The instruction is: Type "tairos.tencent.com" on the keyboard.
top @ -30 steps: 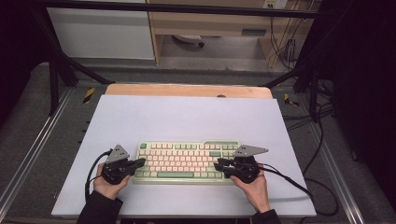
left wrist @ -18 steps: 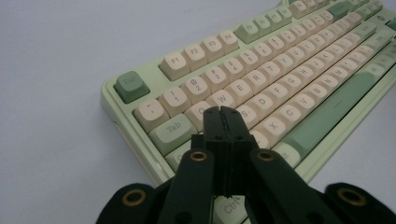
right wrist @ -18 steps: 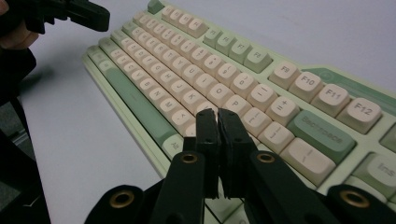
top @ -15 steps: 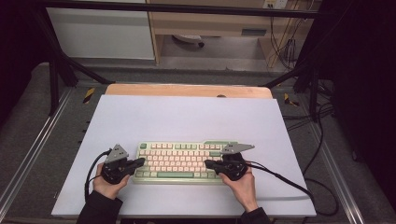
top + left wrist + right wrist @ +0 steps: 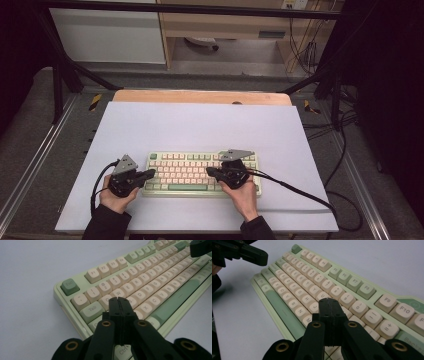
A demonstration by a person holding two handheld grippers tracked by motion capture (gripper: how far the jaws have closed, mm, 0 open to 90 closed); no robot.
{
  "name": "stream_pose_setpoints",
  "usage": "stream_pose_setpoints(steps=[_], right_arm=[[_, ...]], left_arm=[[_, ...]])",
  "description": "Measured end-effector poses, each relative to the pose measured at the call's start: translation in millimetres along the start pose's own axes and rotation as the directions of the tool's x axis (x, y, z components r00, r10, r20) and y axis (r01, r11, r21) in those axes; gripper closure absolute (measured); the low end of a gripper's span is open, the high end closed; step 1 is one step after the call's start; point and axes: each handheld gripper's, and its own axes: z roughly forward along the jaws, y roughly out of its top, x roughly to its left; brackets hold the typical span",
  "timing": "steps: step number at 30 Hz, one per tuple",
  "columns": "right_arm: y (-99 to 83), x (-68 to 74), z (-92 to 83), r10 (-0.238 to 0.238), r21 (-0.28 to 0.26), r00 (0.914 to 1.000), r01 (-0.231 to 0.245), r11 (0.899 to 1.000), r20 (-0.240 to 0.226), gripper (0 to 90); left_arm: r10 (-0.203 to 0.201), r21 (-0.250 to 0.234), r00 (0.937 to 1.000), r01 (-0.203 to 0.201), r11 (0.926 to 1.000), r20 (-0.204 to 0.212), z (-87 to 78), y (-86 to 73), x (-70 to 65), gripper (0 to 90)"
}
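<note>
The counter (image 5: 200, 125) takes up the middle of the high view, a pale lilac-white sheet with a strip of bare wood along its far edge. Grey floor and dark frame bars lie around it.

The keyboard (image 5: 200, 172) lies flat in the lower middle of that view, near the counter's front edge, its long side running left to right. It has a pale green case, cream keys and darker green keys such as Esc, the space bar and some function keys. In the left gripper view the keyboard (image 5: 140, 287) runs from the lower middle to the upper right; in the right gripper view the keyboard (image 5: 329, 290) runs from the upper left to the lower right.

The left hand-held gripper (image 5: 149, 174) sits at the lower left of the high view, held in a hand, its tips at the keyboard's left end. In its own view the left hand-held gripper (image 5: 119, 299) has its jaws pressed together with nothing between them, tips above the keys beside Tab.

The right hand-held gripper (image 5: 210, 171) is over the keyboard's right half, tips pointing left. In its own view the right hand-held gripper (image 5: 329, 300) has its jaws pressed together, empty, above the keys near J and U. A black cable (image 5: 300, 192) trails from it to the right across the counter.
</note>
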Motion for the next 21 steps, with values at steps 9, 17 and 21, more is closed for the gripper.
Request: stream_pose_setpoints(steps=[9, 17, 21], right_arm=[[6.3, 0.4, 21.4, -0.004, 0.024, 0.9997, 0.003, 1.000, 0.025, 90.0], [5.7, -4.4, 31.5, 0.012, 0.039, 0.9994, -0.013, 0.999, 0.032, 90.0], [5.3, -4.9, 34.7, 0.013, 0.034, 0.9996, -0.014, 0.999, 0.026, 90.0]], left_arm=[[0.000, 0.001, 1.0000, 0.000, 1.0000, 0.000, 0.6, -0.1, -0.4, 90.0], [0.001, 0.000, 1.0000, -0.001, 1.0000, 0.001, 0.6, -0.1, -0.4, 90.0], [0.002, 0.003, 1.0000, -0.002, 1.0000, 0.001, 1.1, -0.2, -0.6, 90.0]])
